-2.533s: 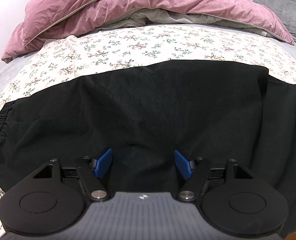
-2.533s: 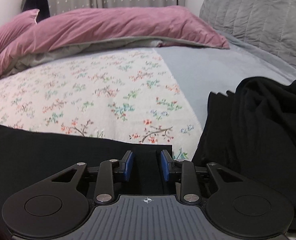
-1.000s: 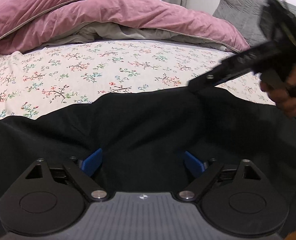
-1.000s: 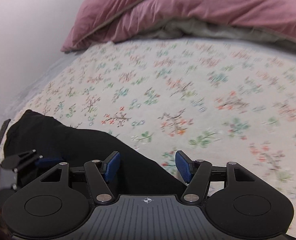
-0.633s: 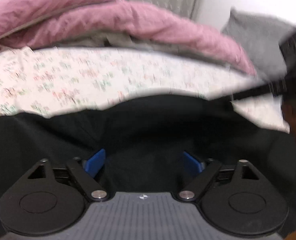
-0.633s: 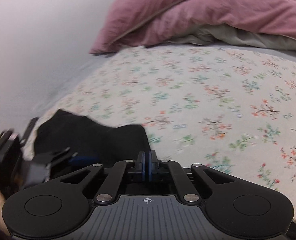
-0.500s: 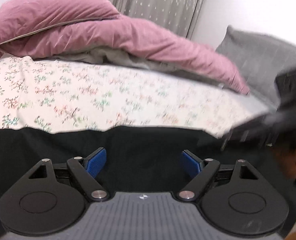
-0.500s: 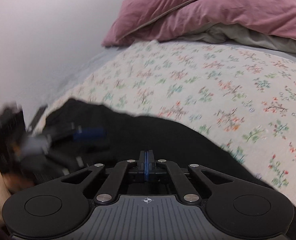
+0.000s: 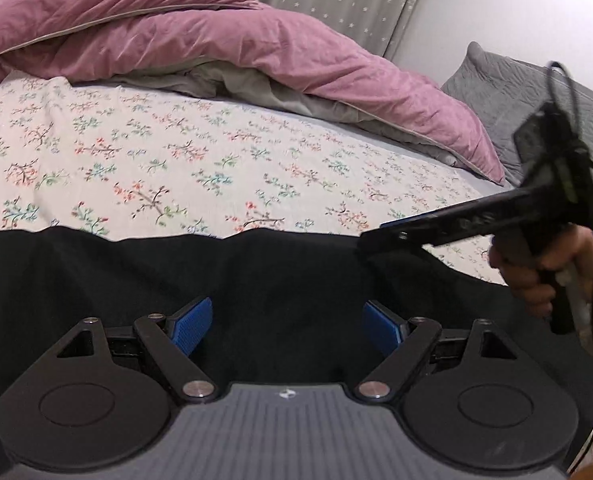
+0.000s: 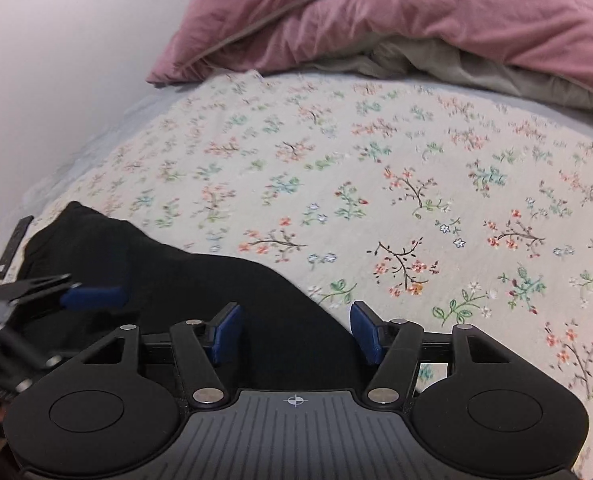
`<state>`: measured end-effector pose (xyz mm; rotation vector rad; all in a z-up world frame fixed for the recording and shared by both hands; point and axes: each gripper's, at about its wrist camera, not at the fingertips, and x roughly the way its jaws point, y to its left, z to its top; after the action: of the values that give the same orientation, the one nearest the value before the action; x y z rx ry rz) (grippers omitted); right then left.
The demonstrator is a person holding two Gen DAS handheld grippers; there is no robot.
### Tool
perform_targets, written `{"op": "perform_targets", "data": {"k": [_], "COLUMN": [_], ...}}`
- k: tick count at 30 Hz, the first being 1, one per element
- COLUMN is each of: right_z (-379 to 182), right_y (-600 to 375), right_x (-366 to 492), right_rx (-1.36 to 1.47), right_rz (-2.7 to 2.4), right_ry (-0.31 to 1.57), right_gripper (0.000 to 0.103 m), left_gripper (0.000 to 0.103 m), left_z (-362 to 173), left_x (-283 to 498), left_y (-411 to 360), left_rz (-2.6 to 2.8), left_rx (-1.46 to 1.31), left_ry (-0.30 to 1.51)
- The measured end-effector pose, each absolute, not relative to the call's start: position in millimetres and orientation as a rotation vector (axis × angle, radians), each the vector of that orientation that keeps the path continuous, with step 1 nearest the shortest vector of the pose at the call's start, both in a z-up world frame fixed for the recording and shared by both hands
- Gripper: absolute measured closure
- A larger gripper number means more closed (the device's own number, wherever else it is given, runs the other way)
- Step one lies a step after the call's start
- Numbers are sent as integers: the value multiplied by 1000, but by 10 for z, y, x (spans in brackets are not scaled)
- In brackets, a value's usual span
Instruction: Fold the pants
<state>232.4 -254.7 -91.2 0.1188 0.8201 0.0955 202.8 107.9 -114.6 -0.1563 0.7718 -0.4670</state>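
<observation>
Black, limp pants [image 9: 288,276] sprawl along the bed's [image 9: 216,160] near edge, probably best pinched at a hem, left gripper [image 9: 286,322] spread apart, right gripper [image 10: 296,330] opening over cloth.

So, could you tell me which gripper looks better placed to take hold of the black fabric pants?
Probably the right gripper: its opening jaws straddle the edge of the black fabric pants.
</observation>
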Motion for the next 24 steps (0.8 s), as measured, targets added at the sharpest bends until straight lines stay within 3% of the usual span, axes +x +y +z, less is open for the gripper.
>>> {"op": "perform_targets", "data": {"k": [4,5,6,8,16,20,24], "right_z": [-1071,-1110,-1130,-1103,-755,-949,-1232], "right_y": [-2673,-2703,-2707,-2651,-2096,-1790,-1641], "right_x": [2506,2541,2549,2517,1989,1844,1799], "right_rx": [217,255,279,282,87,-8,-55], "right_rz": [120,137,157,192,298,321,304], "right_ry": [886,907,913,895,748,788,851], "right_gripper": [42,48,72,91,95,99,99], "left_gripper": [0,0,0,0,3,5,9], "left_z": [-1168,-1181,-1188,-1177,-879,-814,-987], "left_x": [2040,2055,2058,2046,1902,1875,2047], "left_y": [1121,1134,1148,1188,1343,1399,1374], "left_rz": [-463,-462,-459,-452,-471,-492,-474], "left_rx": [-177,-185,-192,-208,-260,-298,-290], "left_ry": [805,817,826,833,716,656,748]}}
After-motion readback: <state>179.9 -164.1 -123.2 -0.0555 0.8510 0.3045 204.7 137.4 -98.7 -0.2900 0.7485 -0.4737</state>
